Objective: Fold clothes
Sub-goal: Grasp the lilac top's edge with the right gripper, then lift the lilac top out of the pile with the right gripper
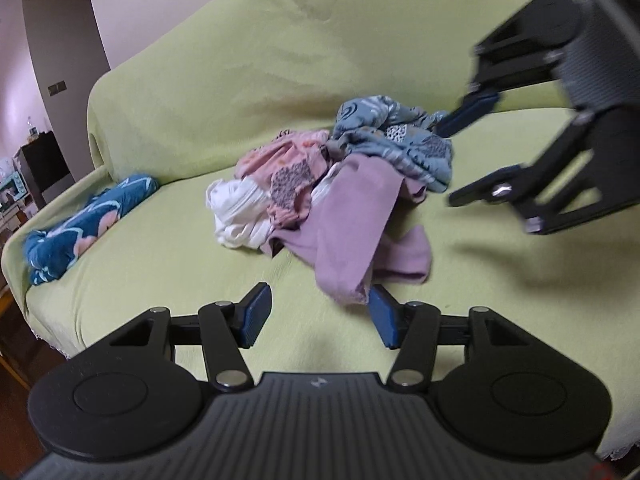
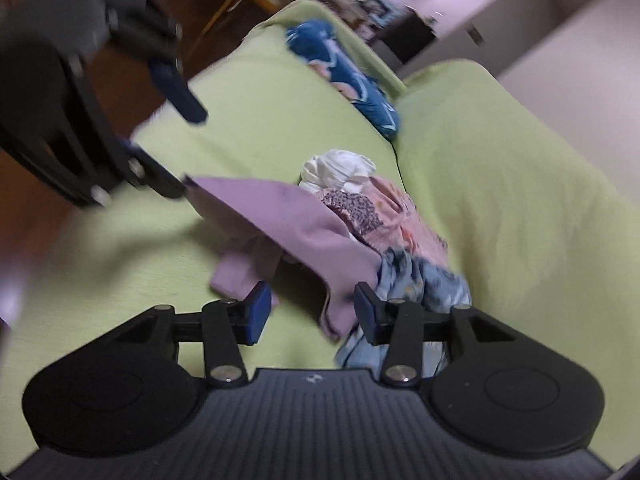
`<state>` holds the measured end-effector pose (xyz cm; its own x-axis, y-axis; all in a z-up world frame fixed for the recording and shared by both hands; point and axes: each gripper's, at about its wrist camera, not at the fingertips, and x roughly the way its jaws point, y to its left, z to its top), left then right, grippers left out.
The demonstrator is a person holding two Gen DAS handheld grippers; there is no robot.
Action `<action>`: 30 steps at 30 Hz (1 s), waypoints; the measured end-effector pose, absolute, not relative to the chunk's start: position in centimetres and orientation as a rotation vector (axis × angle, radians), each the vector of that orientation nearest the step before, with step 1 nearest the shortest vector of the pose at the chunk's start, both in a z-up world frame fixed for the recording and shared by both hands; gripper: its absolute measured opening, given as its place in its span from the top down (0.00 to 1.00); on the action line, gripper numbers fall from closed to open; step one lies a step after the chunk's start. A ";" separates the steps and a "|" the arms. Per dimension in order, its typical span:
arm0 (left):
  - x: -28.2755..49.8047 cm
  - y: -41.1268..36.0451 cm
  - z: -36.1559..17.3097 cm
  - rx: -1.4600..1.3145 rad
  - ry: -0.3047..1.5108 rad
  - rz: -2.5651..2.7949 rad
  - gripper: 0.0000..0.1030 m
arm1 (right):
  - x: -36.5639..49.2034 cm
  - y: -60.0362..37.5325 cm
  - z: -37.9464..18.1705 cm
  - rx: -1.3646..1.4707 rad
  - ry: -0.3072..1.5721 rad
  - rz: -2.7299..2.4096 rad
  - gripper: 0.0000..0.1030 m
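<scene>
A heap of clothes lies on the green-covered sofa (image 1: 168, 248): a mauve garment (image 1: 352, 216) in front, a white one (image 1: 236, 212), a pink patterned one (image 1: 280, 168) and a blue-grey patterned one (image 1: 392, 136). My left gripper (image 1: 318, 316) is open low over the seat, and the mauve hem ends right beside its right pad. In the right wrist view my right gripper (image 2: 312, 314) is open, with an edge of the mauve garment (image 2: 288, 220) lying loose between its pads. The left gripper (image 2: 176, 140) appears there at upper left, its lower finger at the mauve corner. From the left wrist view, the right gripper (image 1: 448, 164) hangs beside the blue-grey garment.
A dark blue floral garment (image 1: 80, 220) lies apart at the sofa's far end by the armrest. The sofa back (image 1: 320, 40) rises behind the heap. Beyond the armrest are a dark cabinet (image 1: 44, 168) and a wooden floor (image 2: 132, 64).
</scene>
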<state>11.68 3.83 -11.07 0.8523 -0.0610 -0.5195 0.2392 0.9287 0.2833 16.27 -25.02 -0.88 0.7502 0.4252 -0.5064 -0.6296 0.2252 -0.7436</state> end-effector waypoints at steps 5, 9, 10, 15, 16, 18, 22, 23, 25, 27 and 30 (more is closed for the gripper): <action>12.4 4.9 -12.0 0.291 0.511 -0.164 0.44 | 20.4 -21.1 -5.1 -1.320 0.118 0.715 0.74; 12.7 5.2 -12.9 0.310 0.502 -0.183 0.44 | 21.4 -20.7 -5.1 -1.257 0.067 0.693 1.00; 12.7 5.2 -13.0 0.323 0.501 -0.185 0.44 | 21.1 -21.0 -4.2 -1.212 0.047 0.686 1.00; 12.8 4.6 -13.6 0.383 0.490 -0.195 0.44 | 18.9 -23.6 2.2 -0.992 -0.029 0.649 1.00; 12.8 4.4 -13.4 0.385 0.483 -0.197 0.44 | 18.5 -24.2 3.6 -0.960 -0.050 0.645 1.00; 12.5 3.8 -12.9 0.393 0.457 -0.201 0.44 | 18.0 -25.2 6.4 -0.887 -0.085 0.647 1.00; 11.5 2.8 -11.4 0.398 0.418 -0.211 0.44 | 17.1 -27.2 12.0 -0.698 -0.104 0.646 1.00; 11.2 2.6 -11.1 0.398 0.413 -0.212 0.44 | 16.8 -27.7 13.4 -0.650 -0.104 0.644 1.00; 10.4 2.3 -10.2 0.394 0.396 -0.213 0.44 | 16.7 -28.2 15.7 -0.595 -0.106 0.633 1.00; 9.4 2.0 -9.1 0.387 0.376 -0.215 0.44 | 16.8 -28.7 17.6 -0.543 -0.097 0.619 1.00; 7.8 1.5 -7.5 0.381 0.344 -0.220 0.44 | 16.5 -29.6 20.2 -0.486 -0.095 0.602 1.00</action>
<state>7.84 1.54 -7.51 0.9187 -0.1451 -0.3673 0.2727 0.9058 0.3242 16.50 -29.56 20.17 0.8234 0.5650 -0.0533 -0.5210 0.7154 -0.4657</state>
